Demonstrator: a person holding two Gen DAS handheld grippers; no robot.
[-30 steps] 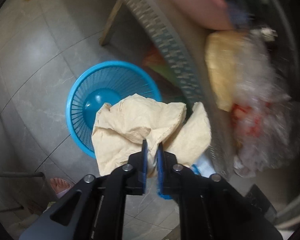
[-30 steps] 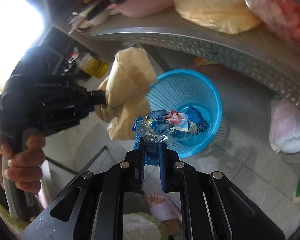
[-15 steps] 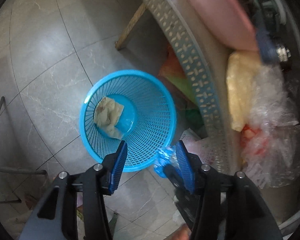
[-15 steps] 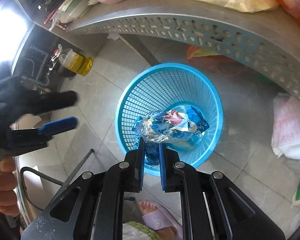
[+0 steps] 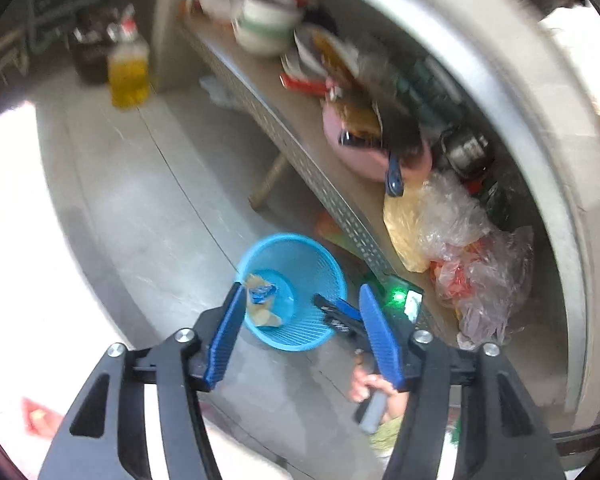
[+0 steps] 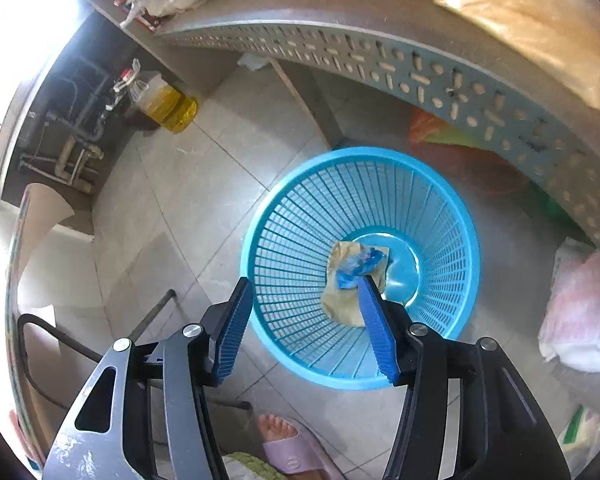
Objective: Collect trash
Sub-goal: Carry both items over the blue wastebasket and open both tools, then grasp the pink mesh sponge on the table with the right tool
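A blue plastic basket (image 6: pixel 260 216) stands on the tiled floor beside the table. A crumpled beige paper (image 6: pixel 340 304) lies on its bottom, and a crumpled blue wrapper (image 6: pixel 360 264) rests on top of the paper. My right gripper (image 6: pixel 305 282) hangs just above the basket, jaws opening, with nothing between them. My left gripper (image 5: pixel 302 292) is high above the basket (image 5: pixel 332 264), jaws also opening and empty. From there the paper (image 5: pixel 260 316), the wrapper (image 5: pixel 262 291) and the right gripper (image 5: pixel 328 310) over the rim all show.
A grey table with a perforated skirt (image 6: pixel 420 76) runs past the basket, crowded with plastic bags (image 5: pixel 460 240), a pink tub (image 5: pixel 364 156) and bowls. An oil bottle (image 6: pixel 168 106) stands on the floor. A foot in a lilac slipper (image 6: pixel 292 448) is near me.
The left gripper opened, the beige paper fell into the basket, and that gripper rose far above it. The right gripper then opened and the blue wrapper dropped onto the paper.
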